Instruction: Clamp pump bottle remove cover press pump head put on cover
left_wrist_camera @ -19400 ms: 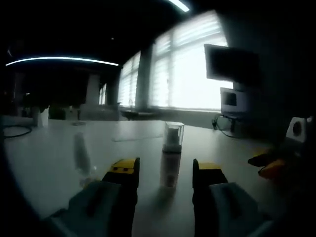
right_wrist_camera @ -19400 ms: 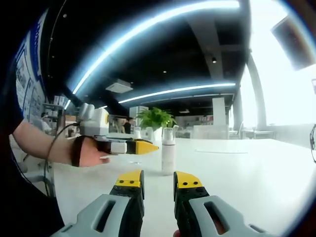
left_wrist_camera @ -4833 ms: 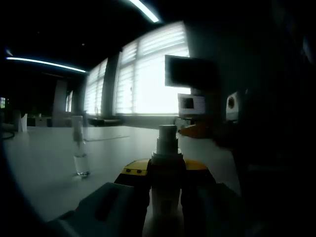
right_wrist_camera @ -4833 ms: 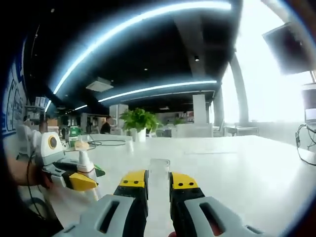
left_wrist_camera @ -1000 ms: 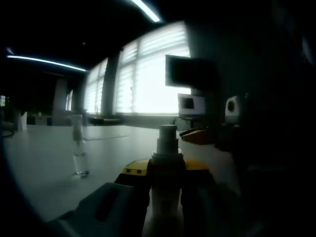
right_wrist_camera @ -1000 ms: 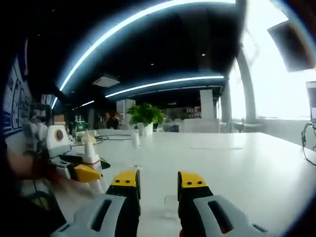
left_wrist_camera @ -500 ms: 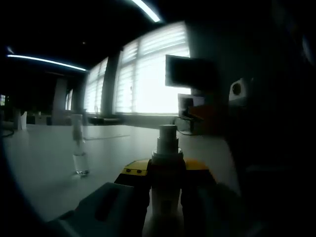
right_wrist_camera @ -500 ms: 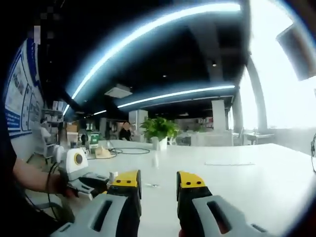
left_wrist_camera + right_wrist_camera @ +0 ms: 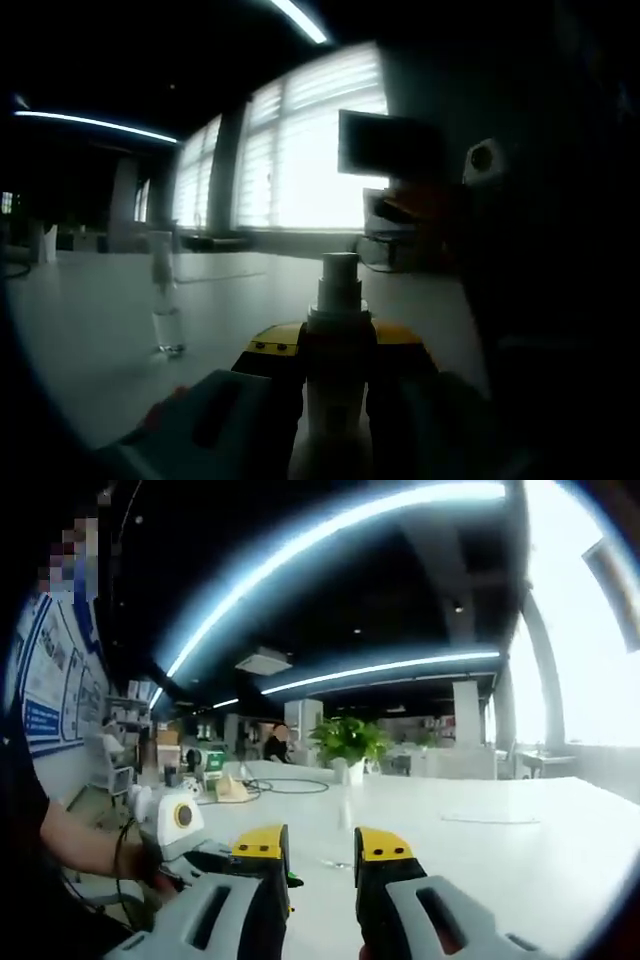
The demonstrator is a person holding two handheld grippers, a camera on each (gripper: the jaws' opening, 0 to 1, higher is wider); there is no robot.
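The pump bottle (image 9: 338,292) stands upright between my left gripper's (image 9: 338,342) yellow-tipped jaws, which are shut on its body. Its white pump head is bare, with no cover over it. In the left gripper view my right gripper (image 9: 408,206) hangs above and to the right of the bottle, apart from it, with an orange tip showing. In the right gripper view my right gripper (image 9: 322,852) is open with nothing between its fingers. My left gripper (image 9: 178,822), held by a hand, sits low at the left there, partly behind my right gripper's left jaw.
A slim clear container (image 9: 165,300) stands on the white table (image 9: 90,320) left of the bottle. The table (image 9: 480,850) stretches far ahead. A potted plant (image 9: 350,740) and a cabled device (image 9: 232,788) stand at its far end. Bright windows (image 9: 300,150) lie behind.
My right gripper, open over the clear cover on the table a second ago, has lifted away and now looks higher. In the left gripper view it has risen. The clamped bottle has not moved.
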